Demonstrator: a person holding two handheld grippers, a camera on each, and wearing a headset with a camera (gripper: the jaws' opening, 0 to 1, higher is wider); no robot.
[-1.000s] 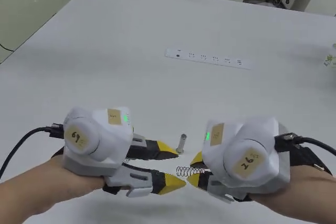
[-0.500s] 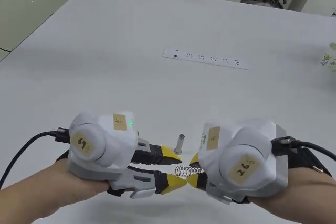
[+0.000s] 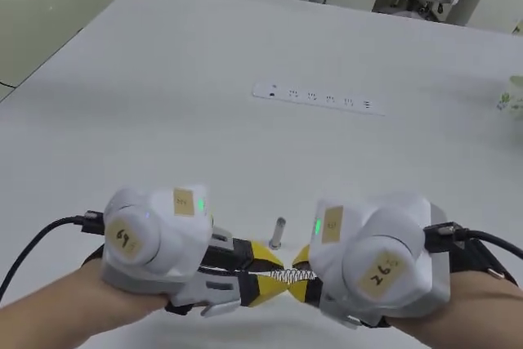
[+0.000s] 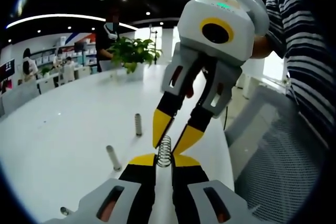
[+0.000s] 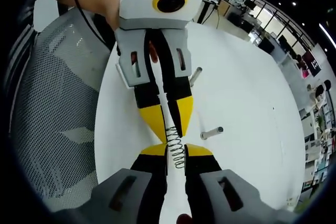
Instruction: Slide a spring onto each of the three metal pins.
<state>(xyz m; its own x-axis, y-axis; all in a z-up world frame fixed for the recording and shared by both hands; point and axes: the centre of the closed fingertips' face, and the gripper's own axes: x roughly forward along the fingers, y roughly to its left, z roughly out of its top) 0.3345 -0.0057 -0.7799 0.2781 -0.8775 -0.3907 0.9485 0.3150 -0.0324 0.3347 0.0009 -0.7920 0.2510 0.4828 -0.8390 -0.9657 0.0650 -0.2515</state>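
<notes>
The left gripper (image 4: pixel 164 160) and right gripper (image 5: pixel 176 151) both pinch the spring (image 3: pixel 294 275), lying nine-to-three, with the upright pin (image 3: pixel 279 232) just beyond toward twelve o'clock.

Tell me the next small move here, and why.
Probably ease the right gripper open so the left gripper alone holds the spring. Both grippers seem to pinch it, tip to tip, so it cannot be threaded yet. An upright pin stands just beyond the tips.
</notes>
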